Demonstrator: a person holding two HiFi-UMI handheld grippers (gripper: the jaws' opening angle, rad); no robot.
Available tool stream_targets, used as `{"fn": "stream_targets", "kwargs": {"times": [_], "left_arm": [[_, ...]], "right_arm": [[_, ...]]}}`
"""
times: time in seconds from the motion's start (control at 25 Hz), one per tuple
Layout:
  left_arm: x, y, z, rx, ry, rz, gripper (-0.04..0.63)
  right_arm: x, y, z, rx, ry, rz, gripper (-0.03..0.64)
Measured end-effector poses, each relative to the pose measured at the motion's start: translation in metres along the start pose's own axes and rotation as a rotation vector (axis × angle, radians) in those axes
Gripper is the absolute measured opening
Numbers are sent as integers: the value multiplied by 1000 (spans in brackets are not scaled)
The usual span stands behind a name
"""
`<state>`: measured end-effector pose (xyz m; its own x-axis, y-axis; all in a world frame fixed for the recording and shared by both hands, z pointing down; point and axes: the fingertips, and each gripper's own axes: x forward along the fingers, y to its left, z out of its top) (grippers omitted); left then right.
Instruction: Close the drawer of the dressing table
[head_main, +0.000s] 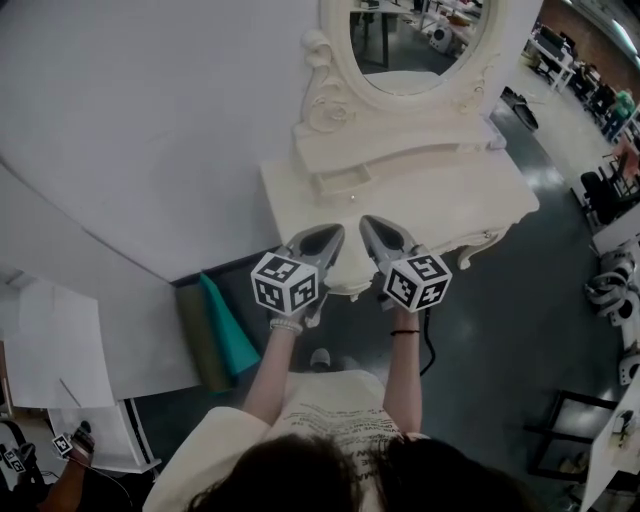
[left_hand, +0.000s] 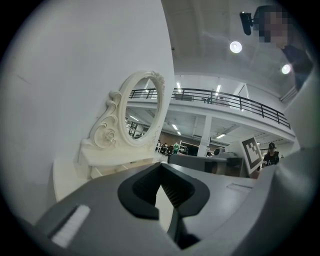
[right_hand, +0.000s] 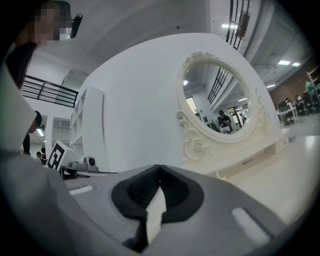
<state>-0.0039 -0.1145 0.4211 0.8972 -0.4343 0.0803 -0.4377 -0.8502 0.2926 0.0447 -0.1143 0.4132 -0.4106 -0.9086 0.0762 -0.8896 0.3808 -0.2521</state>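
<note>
Cream-painted and carved with scrolls, the table (head_main: 485, 195) stands against a white wall (head_main: 150, 120). An oval mirror (head_main: 415, 40) rises from its back. You look steeply down on it from above.

The small drawer (head_main: 340, 180) sits in the raised tier just below the mirror, towards the table's left side. Its front seems to stand out a little from the tier, so it appears not yet shut.

You hold your arms out side by side. The left tongs (head_main: 332, 232) and the right tongs (head_main: 368, 222) lie level over the table's front part and point towards the mirror. They are near each other, with the drawer a little beyond their tips. Whether they touch the table top cannot be told.

In the left gripper view the left tongs are closed tip to tip, with nothing between them. In the right gripper view the right tongs are closed the same way and are also empty. A marker cube (head_main: 285, 283) rides on each gripper, near your wrists.

A teal sheet (head_main: 228, 330) leans low by the wall on the dark floor (head_main: 500, 330).
</note>
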Motion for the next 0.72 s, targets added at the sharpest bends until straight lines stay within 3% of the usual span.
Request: {"fn": "stream_targets", "kwargs": {"times": [0.36, 0.72], "left_arm": [[20, 22, -4, -36, 9, 53, 5], [65, 40, -12, -96, 9, 125, 5]], "right_arm": [[20, -32, -2, 48, 28, 35, 3], [50, -70, -12, 49, 146, 118, 3]]}}
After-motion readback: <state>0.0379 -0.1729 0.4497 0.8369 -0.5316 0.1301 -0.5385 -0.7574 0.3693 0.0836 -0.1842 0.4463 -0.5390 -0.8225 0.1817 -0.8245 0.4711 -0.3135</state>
